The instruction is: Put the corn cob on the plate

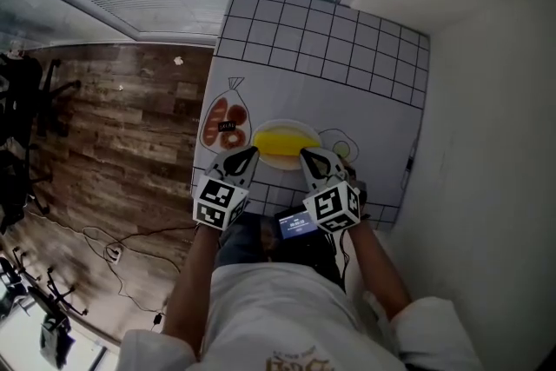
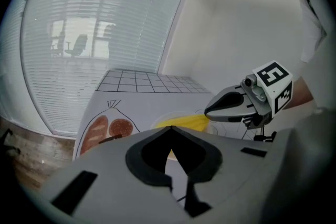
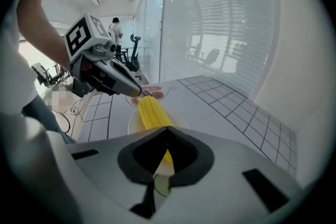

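Two sets of jaws pressed together, holding nothing | yellow ridged corn cob [image 1: 287, 140] lies on round white plate [image 1: 287, 124], long axis 9-to-3 o'clock in head view | left gripper [image 1: 251, 153] just beside its 9 o'clock end, right gripper [image 1: 306, 155] beside 3 o'clock end, equally near

In the head view both ends of the yellow corn cob [image 1: 285, 141] lie under the tips of the left tongs [image 1: 252, 154] and the right tongs [image 1: 306, 155], so contact cannot be judged there, and the pale round plate [image 1: 287, 122] shows only as a thin rim. In the left gripper view and the right gripper view alike, the tongs' own grey body covers the near part of cob and plate. The writing on the small lit screen [image 1: 297, 225] and the dark label [image 1: 227, 126] on the printed sausage drawing [image 1: 215, 110] are too small to read.
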A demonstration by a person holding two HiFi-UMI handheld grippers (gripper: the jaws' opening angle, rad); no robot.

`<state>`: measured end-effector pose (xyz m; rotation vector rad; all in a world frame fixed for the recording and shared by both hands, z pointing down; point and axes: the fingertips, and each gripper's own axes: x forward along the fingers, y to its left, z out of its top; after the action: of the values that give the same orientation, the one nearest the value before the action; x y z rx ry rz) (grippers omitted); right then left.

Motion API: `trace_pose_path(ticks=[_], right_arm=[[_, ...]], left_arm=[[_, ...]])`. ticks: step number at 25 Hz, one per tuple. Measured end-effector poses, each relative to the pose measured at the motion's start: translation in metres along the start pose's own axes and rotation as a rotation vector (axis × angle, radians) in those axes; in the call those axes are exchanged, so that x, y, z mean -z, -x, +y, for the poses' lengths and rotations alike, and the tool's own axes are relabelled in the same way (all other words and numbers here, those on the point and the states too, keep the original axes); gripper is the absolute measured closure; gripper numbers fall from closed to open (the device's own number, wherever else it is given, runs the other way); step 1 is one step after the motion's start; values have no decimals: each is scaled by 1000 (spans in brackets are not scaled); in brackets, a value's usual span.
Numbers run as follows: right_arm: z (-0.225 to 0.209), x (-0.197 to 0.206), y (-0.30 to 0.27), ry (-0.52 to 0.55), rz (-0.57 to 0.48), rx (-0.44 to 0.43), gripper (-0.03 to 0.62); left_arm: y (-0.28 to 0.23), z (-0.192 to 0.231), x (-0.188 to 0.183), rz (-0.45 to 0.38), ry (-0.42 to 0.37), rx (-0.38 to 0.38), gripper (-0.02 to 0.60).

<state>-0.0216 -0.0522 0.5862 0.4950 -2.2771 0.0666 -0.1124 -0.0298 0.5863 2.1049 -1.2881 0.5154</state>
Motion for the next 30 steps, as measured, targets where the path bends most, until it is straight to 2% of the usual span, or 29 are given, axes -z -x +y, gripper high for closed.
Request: trace_pose_path(ticks=[4,11,16,23,28,30], right_arm=[[0,12,16,-91,8,36,586],[4,4,42,-161,-19,112,586],[4,-7,66,-218,-84,175,586],[-9,-41,116,-271,-205,290,586],[-16,-61,144,-318,-302,367,586],[-19,-75,160,-319,-372,405,587]], left_arm=[[5,-4,12,43,-72,21,573],[25,-13,-6,-3,-118,28,572],[41,-30,-41,-111,-206,9,574],[74,-59,-93,-245,-292,37,573],[113,-66,-139,-391,-330,-21,572],[128,-65,-156,-447,-338,-60,572]])
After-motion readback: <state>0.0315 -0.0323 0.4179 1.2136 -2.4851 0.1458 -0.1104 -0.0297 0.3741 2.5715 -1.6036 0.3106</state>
